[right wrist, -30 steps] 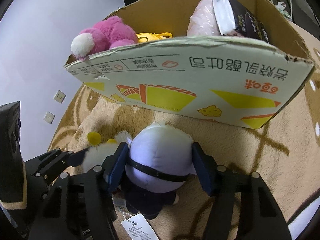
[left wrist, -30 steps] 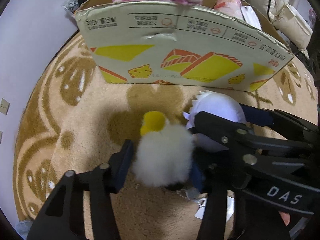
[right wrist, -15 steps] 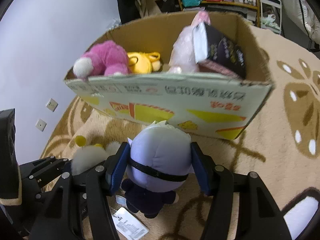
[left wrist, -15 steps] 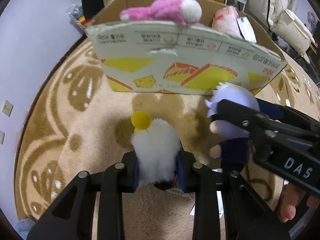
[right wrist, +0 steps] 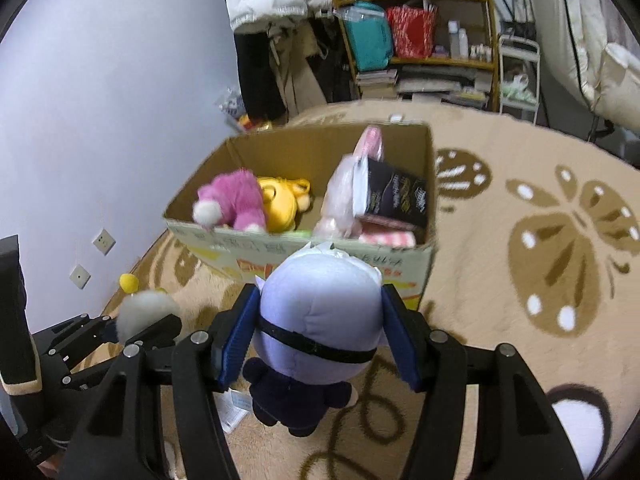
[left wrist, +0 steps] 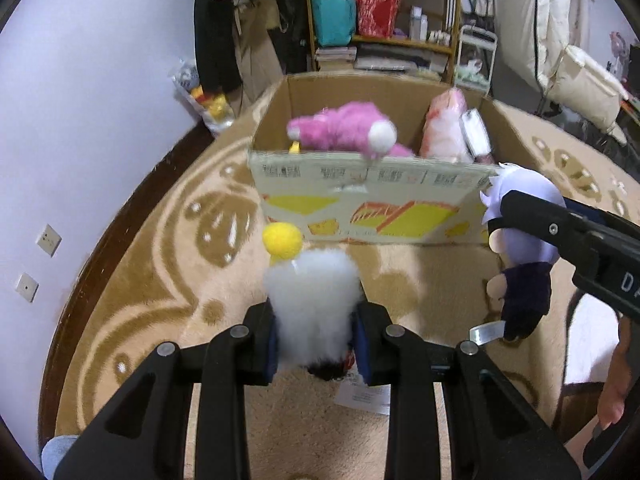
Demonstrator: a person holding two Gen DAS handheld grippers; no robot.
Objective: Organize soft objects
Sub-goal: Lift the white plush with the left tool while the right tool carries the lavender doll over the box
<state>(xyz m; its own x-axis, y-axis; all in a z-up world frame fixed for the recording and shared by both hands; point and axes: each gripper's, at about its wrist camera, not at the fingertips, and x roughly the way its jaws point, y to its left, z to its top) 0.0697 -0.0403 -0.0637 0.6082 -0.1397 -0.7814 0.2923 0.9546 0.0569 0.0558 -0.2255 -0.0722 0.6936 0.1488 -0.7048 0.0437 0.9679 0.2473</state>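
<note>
1. The left tool (left wrist: 316, 344) pinches the white fluffy toy (left wrist: 312, 304) near its base, above the rug short of the cardboard box (left wrist: 372, 208); the fluff could slip.
2. The right tool (right wrist: 318, 336) clamps the lavender plush doll (right wrist: 320, 312); its dangling legs may snag the box's near wall.

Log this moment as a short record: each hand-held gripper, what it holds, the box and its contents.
left hand-held gripper: shut on white fluffy toy with a yellow pom-pom
right hand-held gripper: shut on lavender-headed plush doll
cardboard box: open, on the patterned rug, ahead of both toys
box contents: pink plush, yellow plush, bagged pink toy
toys held: both outside the box
</note>
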